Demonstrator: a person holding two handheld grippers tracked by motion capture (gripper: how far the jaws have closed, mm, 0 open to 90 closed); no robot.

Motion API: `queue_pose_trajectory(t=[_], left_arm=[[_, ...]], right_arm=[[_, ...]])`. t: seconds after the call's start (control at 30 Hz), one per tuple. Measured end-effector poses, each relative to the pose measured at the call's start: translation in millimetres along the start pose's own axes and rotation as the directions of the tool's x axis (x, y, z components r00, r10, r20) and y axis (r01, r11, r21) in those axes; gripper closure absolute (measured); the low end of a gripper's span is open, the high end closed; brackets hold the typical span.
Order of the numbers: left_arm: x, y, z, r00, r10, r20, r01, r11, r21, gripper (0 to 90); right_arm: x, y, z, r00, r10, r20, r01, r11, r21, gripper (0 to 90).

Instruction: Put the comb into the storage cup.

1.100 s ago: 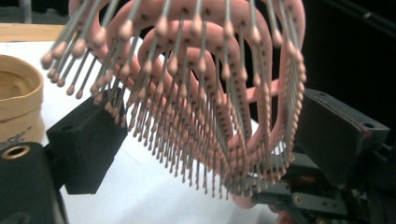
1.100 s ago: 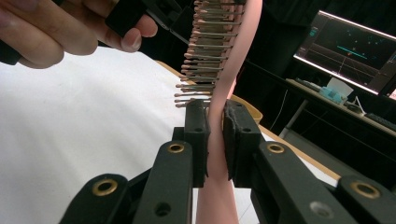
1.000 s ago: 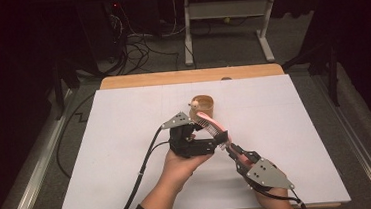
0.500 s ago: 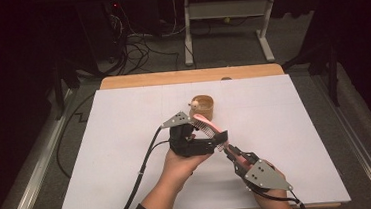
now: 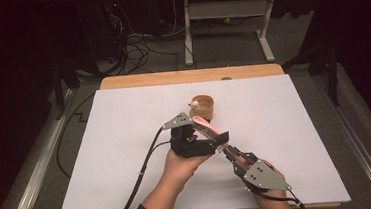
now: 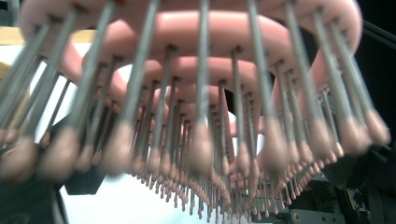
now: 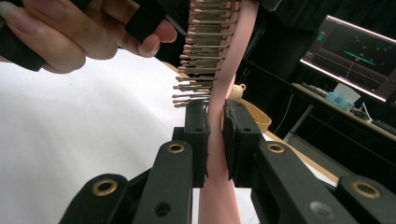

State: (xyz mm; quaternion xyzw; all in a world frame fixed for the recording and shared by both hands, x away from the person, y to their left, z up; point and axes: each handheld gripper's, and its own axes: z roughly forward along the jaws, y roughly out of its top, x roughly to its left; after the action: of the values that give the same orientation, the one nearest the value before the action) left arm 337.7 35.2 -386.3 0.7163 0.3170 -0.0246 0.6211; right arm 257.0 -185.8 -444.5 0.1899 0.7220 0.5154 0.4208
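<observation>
Since the earlier frames our two hands had drifted slightly toward us and rightward, carrying the pink hairbrush (image 5: 206, 128) a little off the wooden bowl (image 5: 202, 107), which stayed put near the far middle of the white table sheet (image 5: 102, 156). Starting at the left, our left gripper (image 5: 221, 138) sat beside the brush head; whether its jaws were closed on the brush we could not tell, since its own view looked straight into the bristles (image 6: 201, 149) at close, blurred range (its jaws were lost behind them). Moving right, our right gripper (image 5: 227, 151) was clamped on the brush's pink handle (image 7: 217, 154), the two black pads pressing it from either side just below the bristle rows. To do this step well, we judged that the right jaws should keep their squeeze square on the handle so the brush did not swivel, while the left tool worked at the head gently, without bending the pins. Only the high view gave us the layout: brush held above the sheet, just nearside of the bowl. From the right gripper view we got the grip itself, and our left hand's fingers (image 7: 70, 37) curled close beside the bristles.
</observation>
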Motion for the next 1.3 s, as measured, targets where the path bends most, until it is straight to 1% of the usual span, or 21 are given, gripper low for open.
queue_pose_trajectory(t=[0.13,0.17,0.2,0.23,0.33,0.5,0.53,0.77,0.8,0.9,0.93,1.03,1.1,1.17,1.23,1.3], left_arm=[[-4.2,-1.0,0.5,0.9991,0.042,-0.01,-0.042,0.9991,0.004,13.6],[-4.8,-0.9,0.3,0.9989,0.047,-0.003,-0.047,0.9989,0.001,14.0],[-5.7,-0.6,0.5,0.9986,0.052,-0.004,-0.052,0.9986,0.002,15.3],[-6.7,-0.3,0.7,0.998,0.063,-0.006,-0.062,0.998,0.002,15.5],[-8.7,0.5,0.9,0.997,0.077,-0.005,-0.077,0.9971,0.0,16.1],[-14.3,1.2,1.8,0.9935,0.113,-0.012,-0.113,0.9936,-0.003,17.2],[-14.9,1.3,1.9,0.993,0.118,-0.011,-0.118,0.993,-0.004,17.4],[-18.9,2.2,2.4,0.9896,0.143,-0.017,-0.143,0.9897,-0.011,18.1],[-19.4,2.2,2.5,0.9885,0.15,-0.022,-0.15,0.9886,-0.012,18.2],[-20.0,2.8,1.8,0.9878,0.153,-0.03,-0.154,0.988,-0.017,18.4],[-19.9,3.3,1.5,0.9878,0.153,-0.03,-0.154,0.988,-0.018,18.4],[-19.7,4.8,0.8,0.9869,0.156,-0.039,-0.157,0.9873,-0.021,18.5],[-19.2,5.7,-0.1,0.9871,0.155,-0.04,-0.156,0.9875,-0.022,18.5],[-19.5,6.4,-0.9,0.9843,0.168,-0.056,-0.169,0.9854,-0.02,18.5],[-18.7,6.8,-2.1,0.983,0.171,-0.066,-0.173,0.9848,-0.018,18.5],[-18.1,7.5,-3.2,0.9816,0.175,-0.076,-0.177,0.984,-0.019,18.5]], right_arm=[[-0.2,-1.1,1.1,0.9999,0.007,-0.01,-0.007,1.0,0.013,81.4],[-0.1,-1.3,1.5,0.9999,0.008,-0.01,-0.007,1.0,0.017,81.4],[0.1,-1.9,2.1,0.9999,0.009,-0.008,-0.009,1.0,0.023,81.3],[-0.1,-2.4,2.2,0.9999,0.011,-0.008,-0.011,1.0,0.021,81.3],[-1.3,-2.0,2.6,0.9999,0.01,-0.002,-0.01,1.0,0.019,81.2],[-2.2,-2.4,2.4,0.9998,0.019,0.007,-0.019,1.0,0.019,81.0],[-2.9,-2.3,2.3,0.9998,0.016,0.008,-0.016,1.0,0.016,81.0],[-4.2,-2.0,2.3,0.9995,0.031,0.007,-0.031,0.999,0.011,79.6],[-4.4,-2.0,2.5,0.9995,0.032,0.006,-0.032,0.999,0.012,78.8],[-4.8,-2.7,3.1,0.999,0.045,0.001,-0.045,0.999,0.021,74.7],[-5.2,-2.7,3.4,0.999,0.044,-0.002,-0.044,0.999,0.023,72.4],[-5.0,-3.0,4.5,0.9981,0.06,-0.013,-0.059,0.998,0.028,67.5],[-4.9,-3.2,5.5,0.9976,0.066,-0.023,-0.065,0.997,0.033,62.3],[-5.5,-3.7,6.0,0.9963,0.08,-0.032,-0.079,0.996,0.041,58.1],[-6.2,-4.3,6.2,0.9952,0.091,-0.036,-0.09,0.995,0.043,54.9],[-8.2,-5.1,6.1,0.9918,0.113,-0.059,-0.111,0.993,0.046,51.6]])
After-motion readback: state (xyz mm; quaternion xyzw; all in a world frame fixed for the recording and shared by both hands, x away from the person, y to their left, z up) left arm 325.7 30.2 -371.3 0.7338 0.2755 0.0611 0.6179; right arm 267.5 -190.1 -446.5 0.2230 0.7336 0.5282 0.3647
